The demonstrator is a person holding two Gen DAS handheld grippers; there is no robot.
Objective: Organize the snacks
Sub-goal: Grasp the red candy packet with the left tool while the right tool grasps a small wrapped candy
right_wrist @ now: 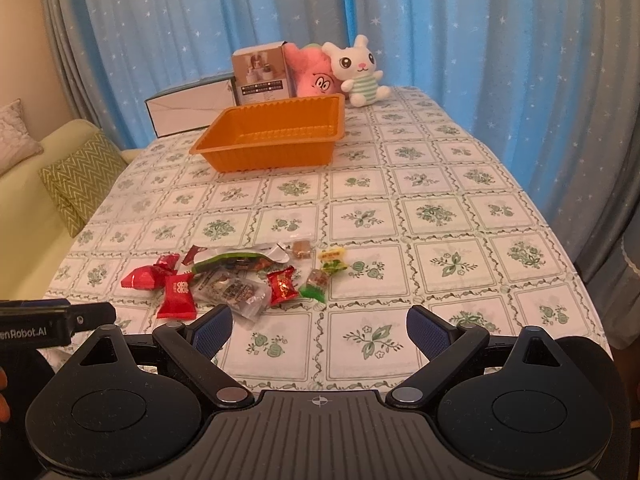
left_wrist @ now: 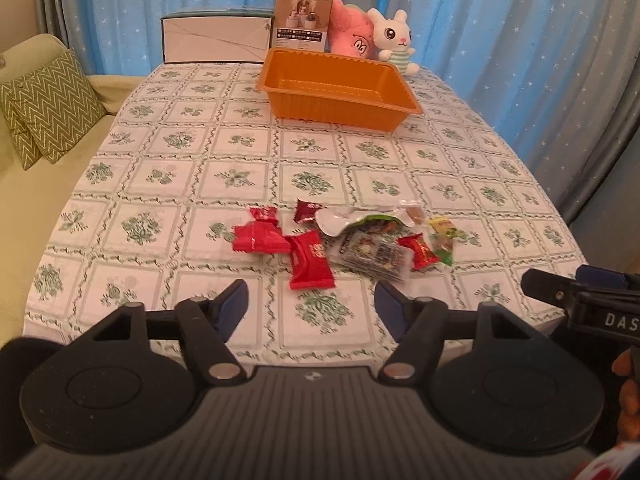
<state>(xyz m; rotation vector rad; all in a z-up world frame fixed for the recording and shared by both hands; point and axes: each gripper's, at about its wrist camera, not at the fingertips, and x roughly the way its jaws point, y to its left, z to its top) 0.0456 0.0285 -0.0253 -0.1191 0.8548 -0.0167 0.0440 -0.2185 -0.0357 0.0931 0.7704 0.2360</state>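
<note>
Just beyond both empty, spread grippers, left (left_wrist: 311, 300) and right (right_wrist: 320, 326), lie snacks (left_wrist: 344, 242).

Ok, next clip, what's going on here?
A person holds a two-finger tool in each hand over a table with a floral cloth. Both the left tool and the right tool are open and hold nothing. A pile of wrapped snacks lies loose on the cloth just ahead of them. The orange tray further back looks empty. Nothing has been sorted yet. Two plush toys and some boxes sit at the far edge.
</note>
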